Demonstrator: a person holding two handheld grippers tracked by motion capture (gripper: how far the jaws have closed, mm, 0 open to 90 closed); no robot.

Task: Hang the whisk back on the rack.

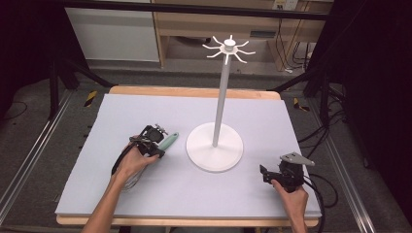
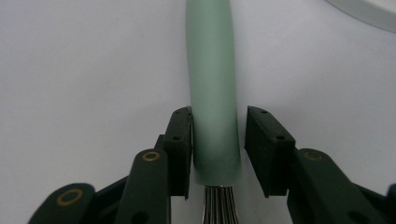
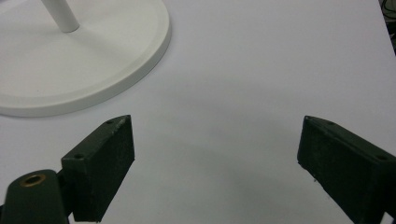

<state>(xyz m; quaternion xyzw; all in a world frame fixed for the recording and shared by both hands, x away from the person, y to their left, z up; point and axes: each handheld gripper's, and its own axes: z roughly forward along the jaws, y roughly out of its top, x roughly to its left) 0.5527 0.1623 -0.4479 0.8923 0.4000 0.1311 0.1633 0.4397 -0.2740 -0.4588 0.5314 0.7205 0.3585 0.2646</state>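
Observation:
A whisk with a pale green handle lies on the white table cover, left of the stand; its handle points toward the stand's base. The wire end runs back under my left gripper. That gripper straddles the handle near its wire end: one pad touches the handle, the other pad stands a thin gap off it. My right gripper rests low at the front right, and its jaws are wide open with nothing between them.
A white stand with a round base and a ring of hooks at its top rises mid-table. Its base lies ahead-left of the right gripper. The base rim shows beyond the handle.

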